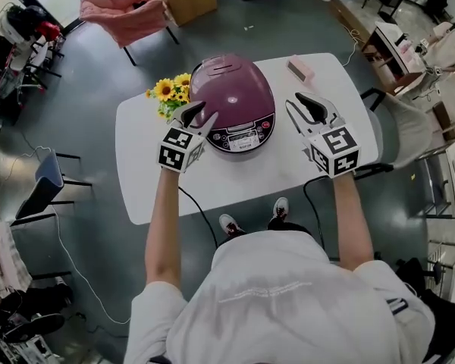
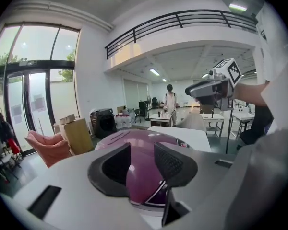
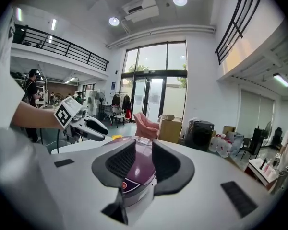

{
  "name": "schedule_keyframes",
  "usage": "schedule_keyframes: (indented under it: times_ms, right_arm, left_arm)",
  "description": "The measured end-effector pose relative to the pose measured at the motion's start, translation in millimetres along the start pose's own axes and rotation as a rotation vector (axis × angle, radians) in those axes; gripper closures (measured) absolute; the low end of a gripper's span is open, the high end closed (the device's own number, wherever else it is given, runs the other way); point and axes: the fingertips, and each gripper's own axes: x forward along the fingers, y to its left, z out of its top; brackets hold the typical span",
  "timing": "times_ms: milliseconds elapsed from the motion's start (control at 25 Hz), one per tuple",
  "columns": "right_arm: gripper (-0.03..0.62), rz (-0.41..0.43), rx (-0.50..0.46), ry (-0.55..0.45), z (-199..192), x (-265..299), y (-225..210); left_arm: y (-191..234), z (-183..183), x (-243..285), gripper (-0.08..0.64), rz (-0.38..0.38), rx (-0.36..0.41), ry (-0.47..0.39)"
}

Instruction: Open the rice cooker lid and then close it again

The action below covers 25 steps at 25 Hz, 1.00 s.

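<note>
Rice cooker [image 1: 235,101], glossy purple dome, lid down, at centre of white rounded table [image 1: 152,180] in head view. Left gripper [image 1: 201,116] near its left side, right gripper [image 1: 302,106] off to its right, neither touching it.

Left gripper view: jaws apart, empty, rice cooker [image 2: 134,143] beyond them.

Right gripper view: jaws apart, nothing between, rice cooker [image 3: 137,169] ahead.

Likely trouble: missing the front latch and shoving the body toward the yellow sunflowers [image 1: 169,91] at far left, or lid springing up hard.

High open workshop hall, mezzanine railing [image 2: 182,19], tall glass doors [image 3: 152,97], cluttered workbenches [image 1: 393,38], grey floor [image 1: 277,27]
</note>
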Motion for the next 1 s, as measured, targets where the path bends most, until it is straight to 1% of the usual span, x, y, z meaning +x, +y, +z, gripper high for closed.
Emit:
schedule_keyframes:
  times_ms: [120,200,280,400,480,600,720,800,1000]
  right_arm:
    - [0.486,-0.013,-0.018,-0.035,14,-2,-13]
    - [0.501,-0.015,-0.028,-0.054,22,-4,-18]
    - [0.512,-0.021,-0.046,-0.07,30,-6,-23]
    - [0.518,-0.031,-0.084,-0.097,44,-9,-28]
    - [0.522,-0.041,-0.092,-0.112,51,-10,-32]
    - [0.532,-0.053,-0.08,-0.136,61,-11,-39]
    - [0.543,-0.045,-0.081,-0.164,72,-11,-37]
    - [0.548,-0.033,-0.091,-0.177,78,-12,-32]
    - [0.554,-0.009,-0.114,-0.198,82,-17,-27]
  left_arm:
    - [-2,25,-14,0.394,0.02,-0.043,-0.083]
    - [-1,41,-26,0.402,0.049,-0.069,-0.14]
    - [3,54,-37,0.422,0.091,-0.076,-0.179]
    - [5,70,-53,0.431,0.135,-0.079,-0.221]
    - [6,77,-62,0.465,0.169,-0.07,-0.236]
    - [9,82,-70,0.502,0.244,-0.036,-0.242]
    - [13,84,-77,0.536,0.307,-0.029,-0.251]
    - [12,85,-82,0.545,0.322,-0.023,-0.25]
    - [0,94,-89,0.545,0.328,0.019,-0.247]
